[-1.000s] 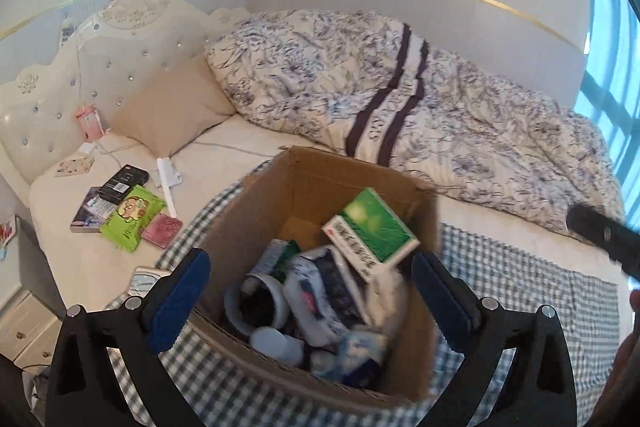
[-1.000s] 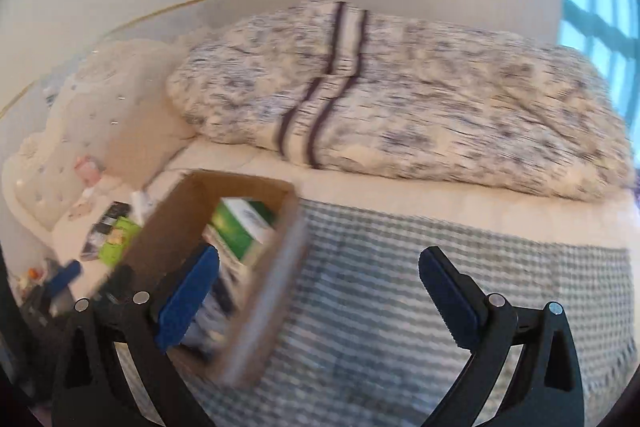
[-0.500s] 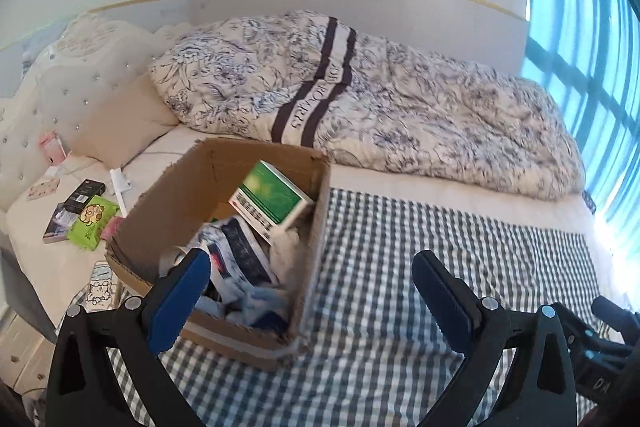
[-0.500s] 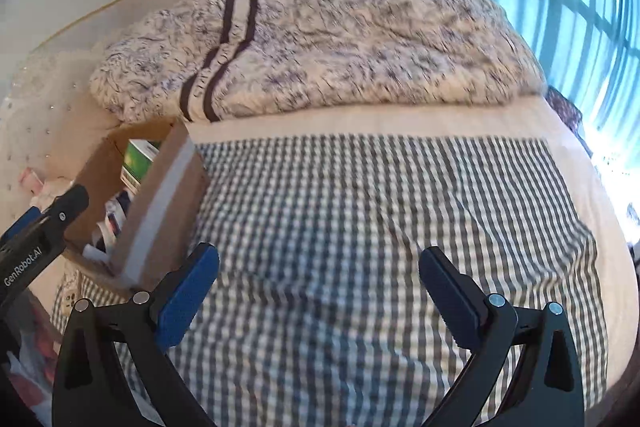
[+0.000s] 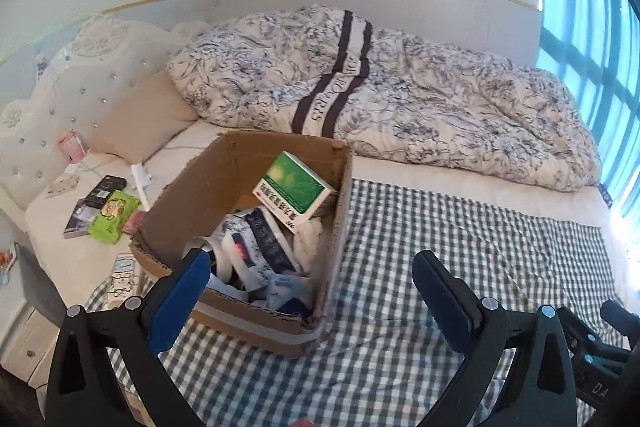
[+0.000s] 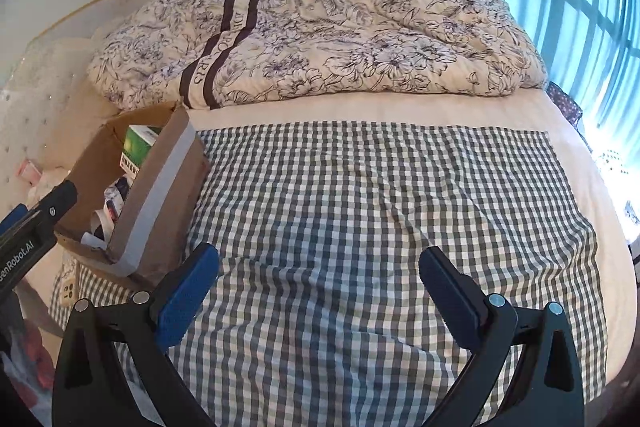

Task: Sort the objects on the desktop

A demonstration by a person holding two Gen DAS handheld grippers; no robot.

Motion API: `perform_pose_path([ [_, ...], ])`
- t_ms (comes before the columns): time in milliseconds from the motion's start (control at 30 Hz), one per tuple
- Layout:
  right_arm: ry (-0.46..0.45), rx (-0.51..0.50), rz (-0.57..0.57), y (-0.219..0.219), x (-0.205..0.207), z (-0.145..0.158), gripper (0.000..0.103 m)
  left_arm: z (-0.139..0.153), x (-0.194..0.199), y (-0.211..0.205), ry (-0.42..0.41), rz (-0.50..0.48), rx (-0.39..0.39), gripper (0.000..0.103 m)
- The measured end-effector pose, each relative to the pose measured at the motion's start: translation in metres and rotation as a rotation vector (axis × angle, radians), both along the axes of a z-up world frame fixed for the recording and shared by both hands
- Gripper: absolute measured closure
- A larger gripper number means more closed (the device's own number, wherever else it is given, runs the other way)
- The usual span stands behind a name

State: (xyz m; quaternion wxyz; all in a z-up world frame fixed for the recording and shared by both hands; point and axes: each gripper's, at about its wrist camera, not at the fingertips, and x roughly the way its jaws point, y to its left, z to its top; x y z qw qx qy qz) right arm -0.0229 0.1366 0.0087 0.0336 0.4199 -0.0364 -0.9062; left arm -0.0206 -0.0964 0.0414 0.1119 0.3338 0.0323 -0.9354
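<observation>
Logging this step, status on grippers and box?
Left gripper open, empty, at cardboard box. Right gripper open, empty, over checked cloth. Box full, green carton on top. Nothing blocking.

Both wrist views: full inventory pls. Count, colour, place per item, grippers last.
cardboard box: 1, brown, on the left part of the checked cloth, full of mixed packets
green carton: 1, green and white, tilted on top of the box's contents
checked cloth: 1, dark grey and white, spread over the bed
duvet: 1, cream floral with dark stripes, bunched along the wall
pillow: 1, beige, against the headboard
headboard: 1, white, tufted, far left
green packet: 1, lime, on the sheet left of the box, among small flat items
left gripper: 1, black with blue pads, open, empty
right gripper: 1, black with blue pads, open, empty
</observation>
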Motion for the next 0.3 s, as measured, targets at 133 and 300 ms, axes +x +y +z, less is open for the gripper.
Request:
perform_pose_path([
  [133,-0.014,0.012,0.0,-0.0025,-0.0036,-0.0037,0.002,-0.0034,-0.0026,-0.0024,-0.011,-0.002,0.013,0.0],
  [300,-0.028,0.014,0.0,-0.0027,-0.0059,-0.0085,0.002,-0.0056,-0.0016,-0.0034,-0.004,0.004,0.023,0.0],
])
